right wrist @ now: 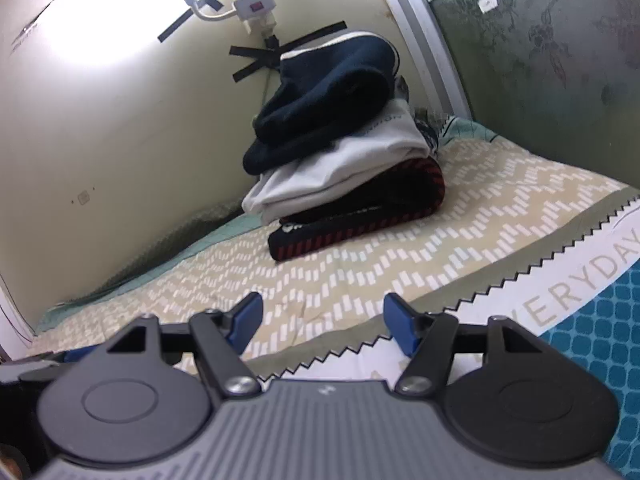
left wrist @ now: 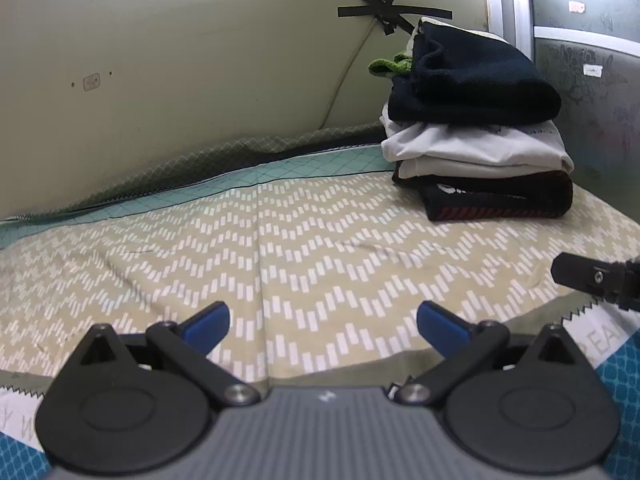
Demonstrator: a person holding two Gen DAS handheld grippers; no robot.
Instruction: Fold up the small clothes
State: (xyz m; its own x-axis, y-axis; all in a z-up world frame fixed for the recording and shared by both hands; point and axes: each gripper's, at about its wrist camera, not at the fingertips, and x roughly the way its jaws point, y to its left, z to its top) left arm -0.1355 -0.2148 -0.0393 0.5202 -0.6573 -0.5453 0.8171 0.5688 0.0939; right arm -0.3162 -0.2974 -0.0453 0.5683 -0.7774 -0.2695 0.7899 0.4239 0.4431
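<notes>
1. Bottom centre of the left wrist view, the left gripper (left wrist: pixel 323 322) has its blue pads spread wide, nothing between them, hovering over the zigzag-patterned bedsheet (left wrist: pixel 280 248).
2. Same deal in the right wrist view: the right gripper (right wrist: pixel 323 322) is spread apart and empty at bottom centre.
3. Right edge of the left view, a bit of the other gripper pokes in.
4. Upper right of the left view, the stack of folded clothes (left wrist: pixel 476 136) sits on the sheet near the wall (left wrist: pixel 160 60): dark navy on top, white in the middle, black with red stripes at the bottom.
5. Top of the right view, a power strip (right wrist: pixel 252 0) is on the wall.
</notes>
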